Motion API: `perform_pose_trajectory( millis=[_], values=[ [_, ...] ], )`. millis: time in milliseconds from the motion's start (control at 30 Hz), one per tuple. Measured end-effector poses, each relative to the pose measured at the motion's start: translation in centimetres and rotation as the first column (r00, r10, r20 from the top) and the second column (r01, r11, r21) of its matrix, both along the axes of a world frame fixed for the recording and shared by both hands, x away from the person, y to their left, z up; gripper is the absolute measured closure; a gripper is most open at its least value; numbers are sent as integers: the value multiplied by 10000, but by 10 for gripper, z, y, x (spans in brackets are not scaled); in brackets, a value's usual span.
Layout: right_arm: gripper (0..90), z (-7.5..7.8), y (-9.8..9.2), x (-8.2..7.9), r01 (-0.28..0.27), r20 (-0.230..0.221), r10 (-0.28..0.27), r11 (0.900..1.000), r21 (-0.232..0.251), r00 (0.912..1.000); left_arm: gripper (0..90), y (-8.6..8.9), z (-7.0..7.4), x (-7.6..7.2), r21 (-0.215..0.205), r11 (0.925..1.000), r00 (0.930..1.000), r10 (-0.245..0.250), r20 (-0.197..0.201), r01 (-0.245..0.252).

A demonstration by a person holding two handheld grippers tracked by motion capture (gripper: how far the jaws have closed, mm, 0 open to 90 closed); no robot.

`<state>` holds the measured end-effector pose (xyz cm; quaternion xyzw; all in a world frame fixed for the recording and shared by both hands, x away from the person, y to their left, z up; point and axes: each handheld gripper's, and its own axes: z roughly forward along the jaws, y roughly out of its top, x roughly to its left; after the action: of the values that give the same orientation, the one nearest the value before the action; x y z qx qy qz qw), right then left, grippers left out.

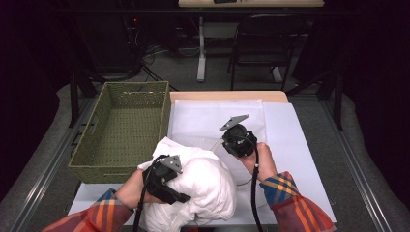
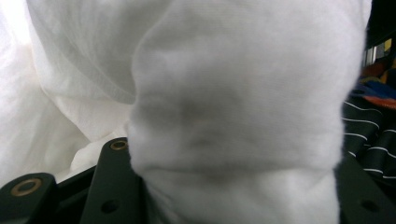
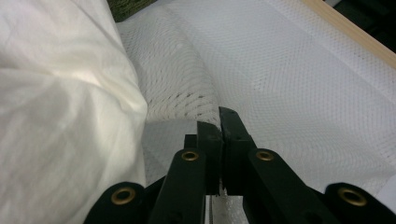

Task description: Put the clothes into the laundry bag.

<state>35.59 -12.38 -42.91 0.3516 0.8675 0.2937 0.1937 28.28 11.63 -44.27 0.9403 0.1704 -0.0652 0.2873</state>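
So the tabletop [image 1: 300,145] takes up the middle of the high view, covered with a white sheet, with a wood edge peeking out along the top. Sitting on its left side, upper left of centre in the frame, is a green woven basket [image 1: 123,128], rectangular with nothing visible inside it.

Next biggest is the bunched-up white cloth [image 1: 205,186], a puffy bundle at the bottom centre of the high view, just right of the basket's near corner. Under and beyond it lies a white mesh bag [image 1: 217,121], flat on the tabletop in the centre of the frame; in the right gripper view [image 3: 299,70] its netting runs across the whole right half, and one edge curls up against the cloth [image 3: 60,116] on the left.

The left gripper [image 1: 164,176] is at bottom left of centre, pushed right into the cloth. In the left gripper view a thick wad of the cloth [image 2: 238,121] sits between the jaws, which stand partway apart and clamp it.

The right gripper [image 1: 238,139] is right of centre in the high view, just past the bundle. Its jaws are pinched fully together, and in the right gripper view [image 3: 219,135] they look to be nipping the edge of the mesh bag, though the actual contact is hard to make out.

Plaid sleeves [image 1: 295,203] come in from the bottom corners.
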Motion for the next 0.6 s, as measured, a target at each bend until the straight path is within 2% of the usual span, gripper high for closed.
perform_pose_trajectory(
  millis=[100,167,200,333,433,500,533,567,600],
  values=[
    [885,0,-1,0,69,79,-69,10000,12,9999,502,-6,-7,-3,-11,9996,9994,-276,-217,276],
    [885,2,-2,0,79,94,-80,10000,55,9999,501,-9,-13,-2,71,9996,9990,-267,-348,270],
    [885,2,-2,0,110,121,-111,9999,100,9999,502,-10,-16,-2,118,9999,9995,-109,-294,112],
    [884,5,-1,-2,44,77,-45,9999,97,10000,502,-17,-29,7,137,9992,9980,369,-520,-363],
    [884,6,0,-3,-24,25,24,9999,139,10000,503,-17,-33,15,-119,9943,9927,1054,-593,-1063],
    [884,8,1,-5,-86,67,85,9999,122,9999,503,-14,-32,20,-388,9835,9837,1753,-400,-1768],
    [884,12,0,-7,-107,103,104,9997,202,9999,503,-13,-31,26,-717,9671,9697,2423,-311,-2440],
    [884,12,0,-7,-107,103,104,9997,202,9999,501,-13,-31,26,-717,9671,9697,2423,-311,-2440],
    [884,15,0,-7,-111,69,109,9993,368,9999,498,-13,-31,31,-887,9513,9551,2961,-33,-2953]
  ],
)
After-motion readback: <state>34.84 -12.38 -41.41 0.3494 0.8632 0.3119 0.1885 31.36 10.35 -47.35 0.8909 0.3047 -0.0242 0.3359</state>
